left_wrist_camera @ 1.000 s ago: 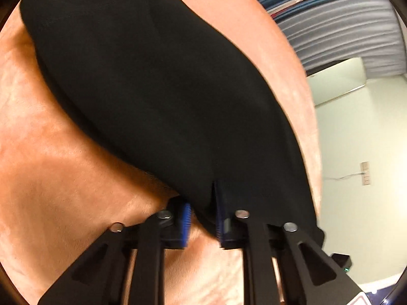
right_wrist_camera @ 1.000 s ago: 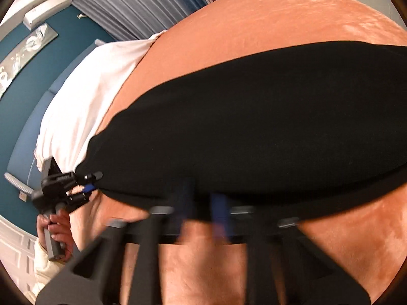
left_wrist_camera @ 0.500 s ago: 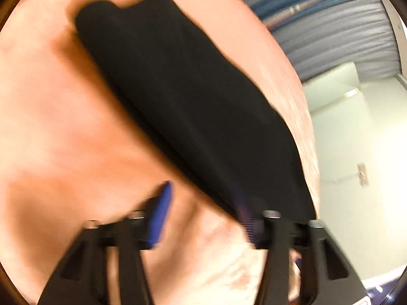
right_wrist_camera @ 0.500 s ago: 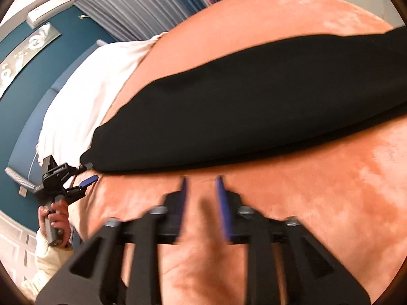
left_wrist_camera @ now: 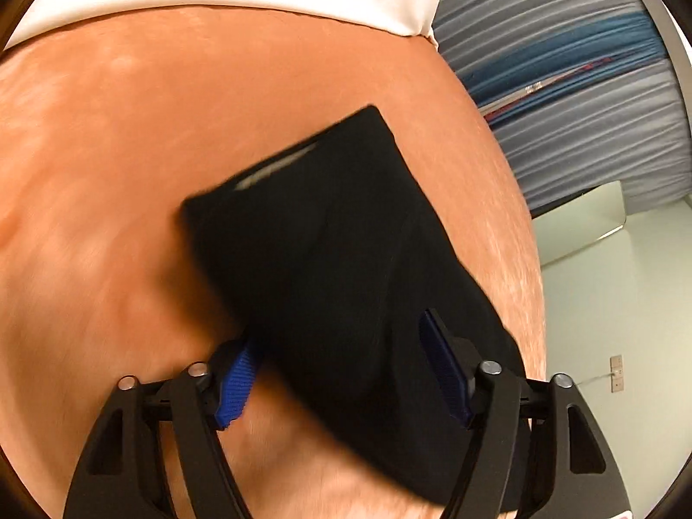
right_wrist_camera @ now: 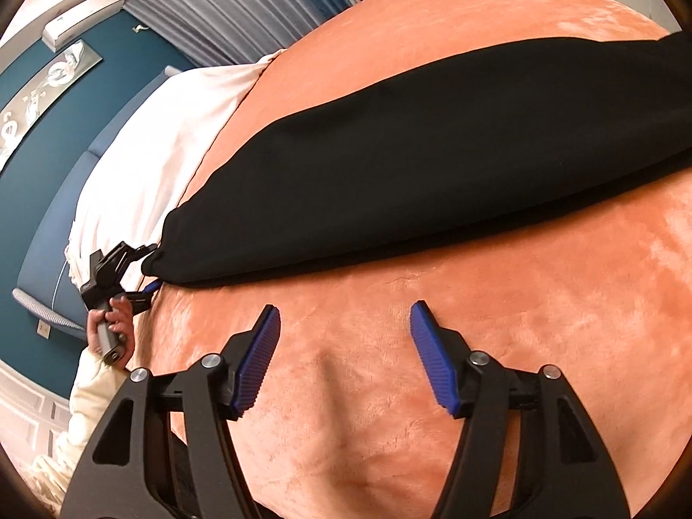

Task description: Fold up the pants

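Right now black pants (right_wrist_camera: 432, 164) lie folded lengthwise on orange blanket (right_wrist_camera: 540, 324). Left tool (left_wrist_camera: 346, 372) spread wide w/ pants' end between its blue pads, not pinching. Right tool (right_wrist_camera: 344, 354) spread too, over bare blanket just beside pants' long edge.

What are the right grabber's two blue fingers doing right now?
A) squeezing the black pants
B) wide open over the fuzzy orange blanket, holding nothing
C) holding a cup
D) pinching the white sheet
B: in the right wrist view, the right gripper has its ribbed blue fingers spread wide above the plush orange blanket, with the folded black pants lying beyond them, untouched.
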A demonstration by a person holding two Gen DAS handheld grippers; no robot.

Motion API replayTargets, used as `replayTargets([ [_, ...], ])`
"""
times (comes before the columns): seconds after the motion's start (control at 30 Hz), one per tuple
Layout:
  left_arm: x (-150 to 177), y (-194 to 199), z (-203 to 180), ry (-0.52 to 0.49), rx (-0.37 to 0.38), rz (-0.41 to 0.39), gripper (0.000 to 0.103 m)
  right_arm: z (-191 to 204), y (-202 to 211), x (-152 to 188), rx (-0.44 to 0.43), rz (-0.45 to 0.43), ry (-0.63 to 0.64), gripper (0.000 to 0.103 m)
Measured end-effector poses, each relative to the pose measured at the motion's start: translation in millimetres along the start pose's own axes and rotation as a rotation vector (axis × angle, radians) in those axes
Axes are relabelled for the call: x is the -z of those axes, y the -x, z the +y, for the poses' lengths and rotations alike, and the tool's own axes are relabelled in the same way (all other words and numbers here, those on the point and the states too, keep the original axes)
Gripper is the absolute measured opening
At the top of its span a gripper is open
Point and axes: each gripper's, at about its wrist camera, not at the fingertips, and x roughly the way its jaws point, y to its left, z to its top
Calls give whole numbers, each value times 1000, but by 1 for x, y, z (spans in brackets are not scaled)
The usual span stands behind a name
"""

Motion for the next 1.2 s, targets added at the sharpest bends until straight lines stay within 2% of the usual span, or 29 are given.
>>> replayTargets([
  [0.03,-3,-7,3,8,-24,11,24,-1,1,2,4,-2,-2,61],
  [0.13,5,-1,19,86,53,15,12,-11,7,5,17,-6,-13,61],
  [0.23,20,36,13,37,62,-2,12,-13,15,5,24,-14,-15,61],
  [0.3,29,57,19,55,81,13,12,-11,16,5,34,-15,-5,62],
  [0.43,33,38,34,79,-1,86,12,-24,14,0,-3,-18,-51,63],
  [0.5,34,32,34,77,-15,79,14,-33,15,-9,-20,-34,-94,63],
  [0.6,34,31,21,18,-67,59,14,-55,8,-27,-58,-65,-177,63],
  [0.67,33,30,20,27,-75,60,17,-64,1,-39,-66,-96,-203,62],
  [0.73,29,26,19,52,-62,66,17,-63,-8,-53,-34,-118,-189,53],
  [0.77,29,27,20,57,-59,67,17,-62,-10,-57,-4,-122,-185,27],
  [0.8,30,31,19,55,-66,66,17,-63,-9,-59,-16,-122,-201,15],
  [0.9,25,43,9,31,-68,64,16,-49,23,-45,-12,-160,-145,9],
  [0.97,23,55,6,-5,-98,56,16,-52,39,-28,-5,-174,-148,9],
  [1.03,20,50,6,-45,-165,56,18,-67,27,-20,80,-118,-126,10],
  [1.07,19,38,10,-56,-195,85,19,-78,18,-16,100,-73,-135,6],
  [1.1,20,32,15,-47,-205,93,19,-89,26,-11,16,-94,-177,6],
  [1.13,20,33,16,-30,-195,78,19,-94,38,-11,-3,-97,-195,8],
  [1.17,20,38,12,-31,-194,66,20,-95,49,-11,15,-110,-188,12],
  [1.2,22,47,5,-46,-210,47,21,-97,73,-12,64,-162,-164,13],
])
